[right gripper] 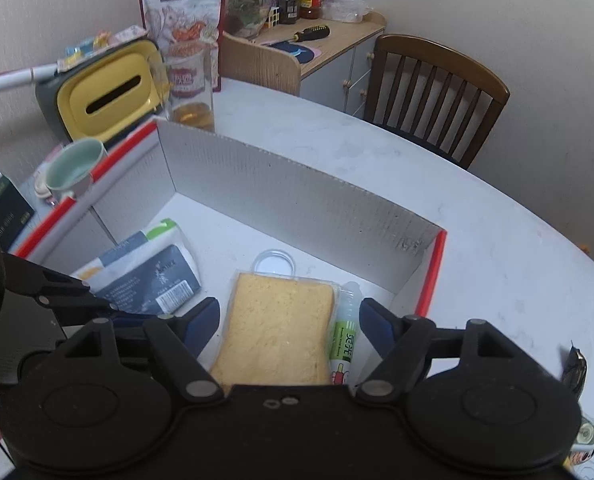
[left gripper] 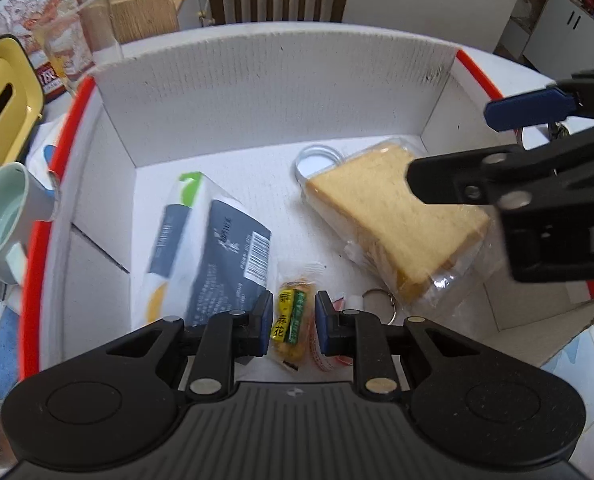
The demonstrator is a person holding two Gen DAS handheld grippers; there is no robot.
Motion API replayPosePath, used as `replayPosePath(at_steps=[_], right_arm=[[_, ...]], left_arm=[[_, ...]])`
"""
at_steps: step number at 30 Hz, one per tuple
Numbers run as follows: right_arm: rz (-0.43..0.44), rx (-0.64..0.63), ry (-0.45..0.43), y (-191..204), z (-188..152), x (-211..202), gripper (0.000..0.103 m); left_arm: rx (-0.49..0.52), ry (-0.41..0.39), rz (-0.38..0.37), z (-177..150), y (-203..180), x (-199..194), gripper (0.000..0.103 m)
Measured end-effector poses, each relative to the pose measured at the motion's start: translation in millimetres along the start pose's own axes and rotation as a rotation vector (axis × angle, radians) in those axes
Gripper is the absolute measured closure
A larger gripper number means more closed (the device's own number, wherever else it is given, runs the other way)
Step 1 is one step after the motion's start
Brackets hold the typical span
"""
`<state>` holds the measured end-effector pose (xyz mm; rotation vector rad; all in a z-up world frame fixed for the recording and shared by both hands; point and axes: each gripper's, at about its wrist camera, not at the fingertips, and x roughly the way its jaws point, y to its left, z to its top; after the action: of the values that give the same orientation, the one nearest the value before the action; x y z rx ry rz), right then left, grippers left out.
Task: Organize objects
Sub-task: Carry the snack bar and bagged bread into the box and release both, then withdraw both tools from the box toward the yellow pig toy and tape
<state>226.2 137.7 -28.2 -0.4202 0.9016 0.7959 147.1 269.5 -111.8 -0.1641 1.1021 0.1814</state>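
In box point(left gripper: 257, 92) — left tool point(left gripper: 295, 320) straddles snack packet point(left gripper: 291, 320).

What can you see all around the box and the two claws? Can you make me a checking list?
Surface: white table, scuffed, under an open white box.
Job's things: in the box lie bagged bread, a tissue pack, a yellow snack packet, a glue tube, a clear lid and a key ring.
Clutter: yellow tissue holder, green mug, drinking glass, snack bag.
Claws: left claw open around the snack packet; right claw open over the bread.
Cables: nothing seen.
Surroundings: wooden chair, side desk with a screwdriver.
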Motion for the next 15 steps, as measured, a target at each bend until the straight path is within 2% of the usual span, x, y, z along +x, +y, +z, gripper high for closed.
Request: replayPosePath(at_steps=[15], right_arm=[[0.048, 0.054, -0.081, -20.3, -14.5, -57.2, 0.025]], left_arm=[[-0.048, -0.122, -0.036, -0.3, -12.2, -47.6, 0.083]])
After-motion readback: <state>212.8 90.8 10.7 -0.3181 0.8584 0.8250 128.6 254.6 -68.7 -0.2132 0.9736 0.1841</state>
